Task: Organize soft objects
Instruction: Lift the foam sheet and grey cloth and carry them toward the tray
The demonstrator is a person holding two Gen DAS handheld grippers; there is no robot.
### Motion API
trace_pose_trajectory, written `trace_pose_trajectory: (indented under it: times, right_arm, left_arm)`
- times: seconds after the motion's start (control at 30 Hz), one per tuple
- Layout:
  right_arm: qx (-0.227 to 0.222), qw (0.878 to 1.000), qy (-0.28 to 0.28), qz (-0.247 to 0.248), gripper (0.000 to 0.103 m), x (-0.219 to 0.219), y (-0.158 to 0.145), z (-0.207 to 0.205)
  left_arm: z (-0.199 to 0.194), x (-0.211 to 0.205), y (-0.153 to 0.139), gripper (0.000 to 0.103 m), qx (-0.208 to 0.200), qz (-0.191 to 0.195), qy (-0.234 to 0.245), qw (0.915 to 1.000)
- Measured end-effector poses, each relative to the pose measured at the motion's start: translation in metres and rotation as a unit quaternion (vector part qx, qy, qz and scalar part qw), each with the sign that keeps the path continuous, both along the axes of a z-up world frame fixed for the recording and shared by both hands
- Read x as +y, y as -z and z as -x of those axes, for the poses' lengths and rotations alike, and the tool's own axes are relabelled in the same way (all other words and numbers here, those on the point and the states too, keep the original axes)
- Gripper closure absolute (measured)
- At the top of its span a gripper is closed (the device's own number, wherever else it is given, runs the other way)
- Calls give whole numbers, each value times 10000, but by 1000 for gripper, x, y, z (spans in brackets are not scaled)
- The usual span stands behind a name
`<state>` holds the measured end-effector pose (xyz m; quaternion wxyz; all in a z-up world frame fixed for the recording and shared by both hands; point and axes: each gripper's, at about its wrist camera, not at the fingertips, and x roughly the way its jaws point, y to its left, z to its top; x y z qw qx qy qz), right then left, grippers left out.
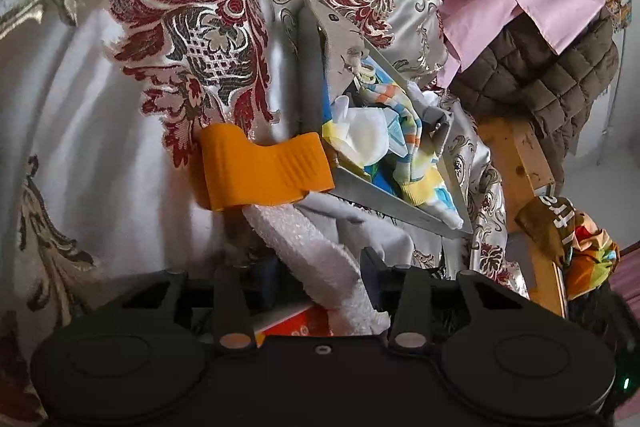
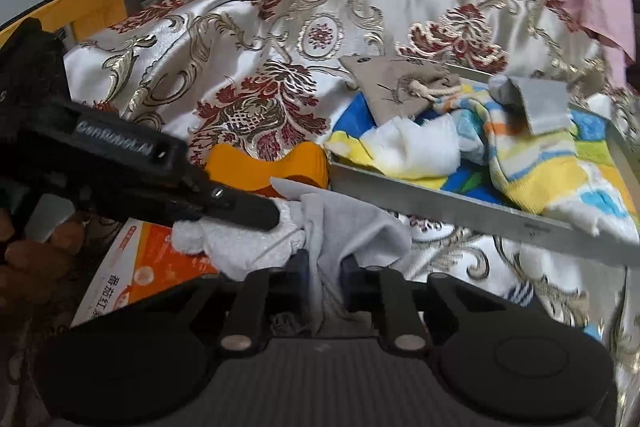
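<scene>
Below the grey tray, right gripper pinches a grey cloth. Left gripper clamps white foam; an orange clip sits at twelve o'clock.

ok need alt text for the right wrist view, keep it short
The right hand-held gripper pinches a grey cloth, while the left hand-held gripper reaches in from the left over a white fluffy towel. Behind, a metal tray of colourful cloths sits on a floral satin bedspread.
</scene>
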<state>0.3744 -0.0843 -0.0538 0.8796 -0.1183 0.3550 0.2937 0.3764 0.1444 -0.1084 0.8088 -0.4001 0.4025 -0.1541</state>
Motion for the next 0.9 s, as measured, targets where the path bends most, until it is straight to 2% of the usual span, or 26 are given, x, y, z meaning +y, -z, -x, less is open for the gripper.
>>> trace_pose_trajectory:
  times: [0.03,0.13,0.23,0.47,0.7,0.9]
  right_arm:
    - [-27,10000,84,-15,89,-1,1,3]
    - [-91,9995,288,-75,92,-6,1,9]
    - [-226,9992,337,-50,93,-12,-5,14]
    - [-639,9972,385,19,93,-24,-29,17]
    - [-858,9955,403,-40,93,-32,-51,3]
    - [-1217,9914,475,-53,93,-30,-80,-29]
  left_arm:
    - [-1,-1,1,60,22,14,-16,10000]
    - [-5,-8,0,72,29,-134,39,9999]
    - [-4,-11,-3,77,-38,-214,49,9998]
    - [9,-11,-16,85,-227,-310,133,9992]
    - [16,-28,-45,90,-770,-622,443,9941]
    - [-18,-37,-75,90,-1421,-815,396,9857]
